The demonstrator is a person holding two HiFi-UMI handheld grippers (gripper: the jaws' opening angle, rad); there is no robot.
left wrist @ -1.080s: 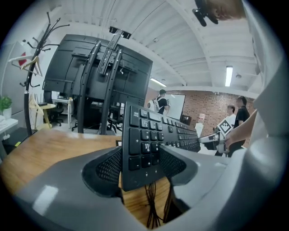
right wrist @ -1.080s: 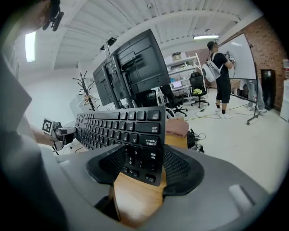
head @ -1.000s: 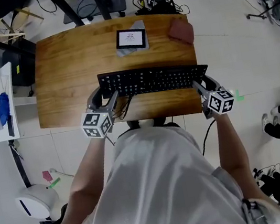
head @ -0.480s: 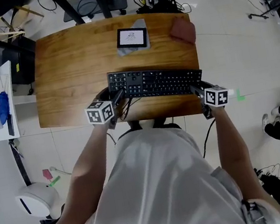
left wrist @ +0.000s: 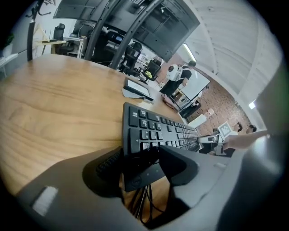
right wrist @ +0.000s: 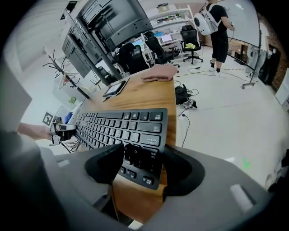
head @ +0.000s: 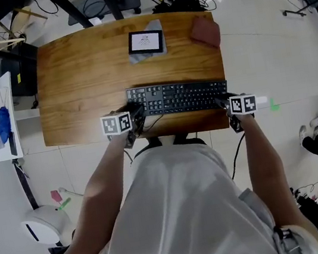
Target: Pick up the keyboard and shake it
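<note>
The left gripper (left wrist: 141, 159) and right gripper (right wrist: 143, 163) sit at the near edge of the tabletop (head: 78, 76), each with one near corner of the keyboard (head: 178, 97) between its jaws. The right jaws are spread wide about the near right corner and show no squeeze. The left jaws stand about as wide round the near left corner, pads so close that I cannot tell whether they press. Just beyond, the keyboard lies flat with its long axis left to right, one end at each gripper, so lifting it likely needs both to close together.
</note>
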